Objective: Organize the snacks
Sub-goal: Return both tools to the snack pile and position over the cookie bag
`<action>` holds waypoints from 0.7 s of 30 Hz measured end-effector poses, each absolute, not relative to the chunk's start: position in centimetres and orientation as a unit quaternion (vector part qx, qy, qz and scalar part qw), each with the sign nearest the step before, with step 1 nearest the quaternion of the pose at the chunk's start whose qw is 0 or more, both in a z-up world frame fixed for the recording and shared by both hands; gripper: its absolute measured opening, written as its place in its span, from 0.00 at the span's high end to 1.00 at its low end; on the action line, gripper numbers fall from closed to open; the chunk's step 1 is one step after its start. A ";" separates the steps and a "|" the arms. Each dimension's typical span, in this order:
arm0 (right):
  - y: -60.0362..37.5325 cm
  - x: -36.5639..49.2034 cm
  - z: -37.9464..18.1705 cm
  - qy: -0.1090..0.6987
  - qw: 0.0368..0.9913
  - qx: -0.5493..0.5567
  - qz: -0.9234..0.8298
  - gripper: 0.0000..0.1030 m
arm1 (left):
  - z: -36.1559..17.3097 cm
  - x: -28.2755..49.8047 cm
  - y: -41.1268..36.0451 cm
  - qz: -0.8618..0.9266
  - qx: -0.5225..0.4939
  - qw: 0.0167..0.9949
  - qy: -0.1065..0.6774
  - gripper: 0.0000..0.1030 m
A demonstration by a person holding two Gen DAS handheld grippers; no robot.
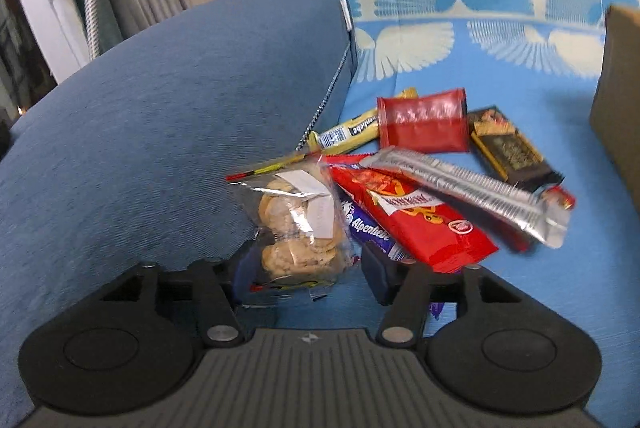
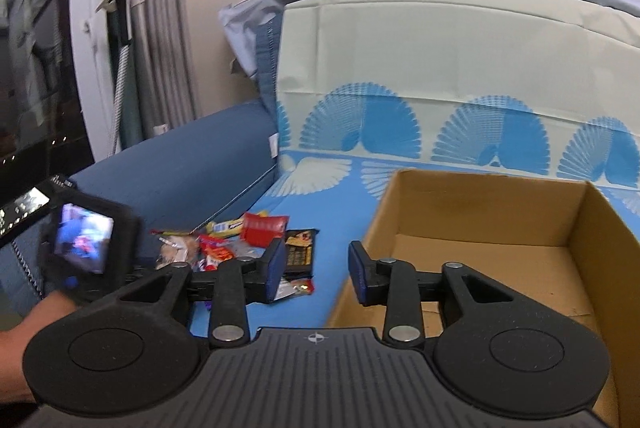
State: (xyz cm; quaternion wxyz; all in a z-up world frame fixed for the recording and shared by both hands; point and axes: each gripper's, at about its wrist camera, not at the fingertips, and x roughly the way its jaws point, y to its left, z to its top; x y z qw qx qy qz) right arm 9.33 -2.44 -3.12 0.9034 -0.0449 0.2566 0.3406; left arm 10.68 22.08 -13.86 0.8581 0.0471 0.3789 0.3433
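Note:
A pile of snacks lies on the blue patterned sheet (image 1: 540, 288) beside the sofa arm. Nearest is a clear bag of cookies (image 1: 296, 224). My left gripper (image 1: 308, 280) is open around the bag's lower end, and its left finger is partly hidden behind the bag. Beside it lie a red pack (image 1: 416, 220), a purple bar (image 1: 370, 228), a long silver wrapper (image 1: 472, 188), a red pouch (image 1: 424, 120), a yellow bar (image 1: 352, 130) and a dark brown bar (image 1: 508, 148). My right gripper (image 2: 316, 274) hangs open and empty between the snack pile (image 2: 240, 244) and the cardboard box (image 2: 480, 228).
The blue sofa arm (image 1: 180, 108) rises directly left of the pile. The open box, which looks empty, stands to the right; its corner shows in the left wrist view (image 1: 616, 116). A hand (image 2: 24, 312) and the left unit's camera screen (image 2: 84, 236) are at lower left. A patterned backrest cover (image 2: 440, 68) stands behind.

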 end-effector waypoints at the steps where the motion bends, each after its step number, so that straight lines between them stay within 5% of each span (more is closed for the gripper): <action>1: -2.1 9.2 -3.2 0.257 0.902 -0.048 0.344 0.60 | -14.1 10.8 22.1 0.344 0.051 0.857 0.380 0.39; 9: 0.6 8.5 -3.3 0.262 0.892 -0.066 0.363 0.58 | -13.7 9.8 24.3 0.306 -0.030 0.881 0.361 0.55; 21: 8.7 11.0 -4.1 0.361 0.863 -0.056 0.348 0.53 | -12.3 4.4 27.3 0.168 -0.272 0.863 0.390 0.53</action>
